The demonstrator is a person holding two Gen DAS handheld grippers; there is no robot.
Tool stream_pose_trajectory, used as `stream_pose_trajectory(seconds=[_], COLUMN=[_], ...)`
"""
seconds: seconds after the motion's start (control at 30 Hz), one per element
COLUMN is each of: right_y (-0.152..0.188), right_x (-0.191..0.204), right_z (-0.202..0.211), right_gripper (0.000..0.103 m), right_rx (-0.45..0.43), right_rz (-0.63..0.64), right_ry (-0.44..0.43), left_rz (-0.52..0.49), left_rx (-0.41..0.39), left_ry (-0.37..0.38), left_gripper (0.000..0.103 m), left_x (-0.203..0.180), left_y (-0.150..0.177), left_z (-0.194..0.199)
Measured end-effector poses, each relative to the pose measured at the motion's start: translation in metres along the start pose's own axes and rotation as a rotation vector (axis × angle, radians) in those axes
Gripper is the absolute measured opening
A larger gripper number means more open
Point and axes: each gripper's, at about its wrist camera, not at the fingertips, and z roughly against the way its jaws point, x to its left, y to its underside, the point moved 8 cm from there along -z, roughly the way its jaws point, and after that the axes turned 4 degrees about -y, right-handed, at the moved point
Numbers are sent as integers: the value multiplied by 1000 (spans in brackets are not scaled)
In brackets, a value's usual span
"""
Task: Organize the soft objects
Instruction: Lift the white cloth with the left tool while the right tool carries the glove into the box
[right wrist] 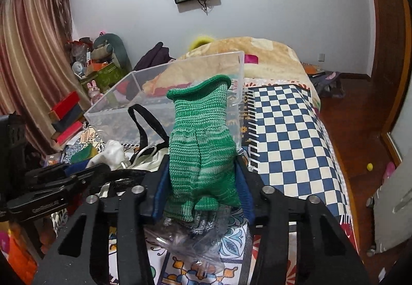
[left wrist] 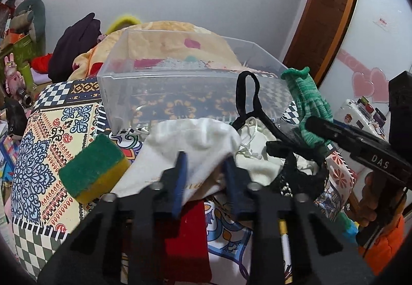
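The green glove (right wrist: 203, 153) is judged to be light, limp and stretchy; being knitted, it is unlikely to slip, and nothing in it could break. It is best taken across the palm or the finger end, where the cloth bunches thick enough to be pinched, and that is where it is taken: the right gripper (right wrist: 202, 169) is seen clamped on its lower part, the cuff standing upright above the jaws. The glove is mottled in light and dark green, with a rolled darker cuff and grey fingertips folded beneath. It is held just in front of the clear plastic box (right wrist: 164, 94), which stands on the patterned cloth (right wrist: 288, 130) and looks nearly empty. The white cloth bag (left wrist: 195, 140) is also judged soft and light, floppy enough to sag when lifted, so a fold near its middle is the sensible hold. The left gripper (left wrist: 206, 169) is seen closed on such a fold, the cloth gathered between the blue pads (left wrist: 180, 176). The bag is plain off-white, creased, with faint lettering, and it lies in the heap before the box, beside a black strap (left wrist: 247, 97) and a green-and-yellow sponge (left wrist: 95, 166).
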Motion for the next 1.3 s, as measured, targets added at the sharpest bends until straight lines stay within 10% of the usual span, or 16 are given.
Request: stream_pose_trajectory(seconds=[0.87,1.3], right_y=[-77,-92], right_x=[21,24], right_z=[28,-16], right_gripper=[33,34], right_rx=[-199,-144], right_rz=[99,124], right_ry=[-8,14], left_rz=[-25,18], left_rx=[-338,-241], left_ry=[-30,-49], left_gripper=[7,7], left_x=[10,36], left_y=[-115,-154], left_z=[95,21])
